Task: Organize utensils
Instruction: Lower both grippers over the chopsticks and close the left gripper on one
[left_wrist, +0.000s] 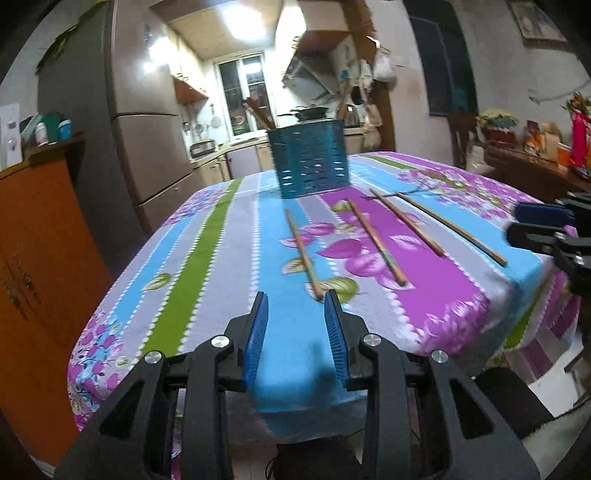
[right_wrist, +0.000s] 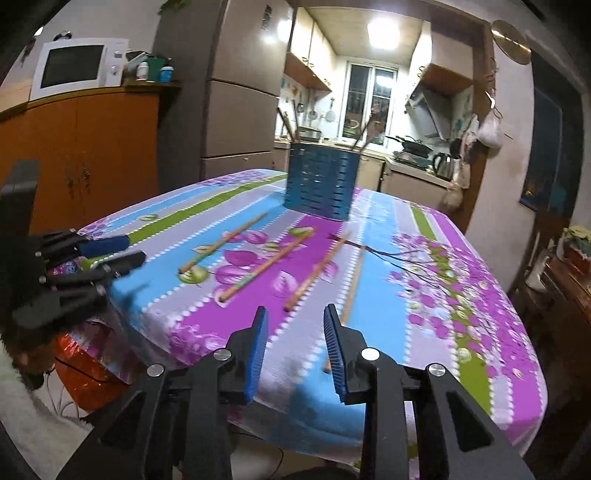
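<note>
Several wooden chopsticks lie loose on the flowered tablecloth; the leftmost chopstick ends just ahead of my left gripper, which is open and empty above the table's near edge. A blue slotted utensil holder stands at the far side with a few chopsticks in it. In the right wrist view the holder stands behind the chopsticks. My right gripper is open and empty, with the rightmost chopstick beside its right finger.
An orange cabinet stands left of the table with a microwave on top. A fridge and the kitchen lie behind. A wooden side table with clutter stands at the right. The other gripper shows at each view's edge.
</note>
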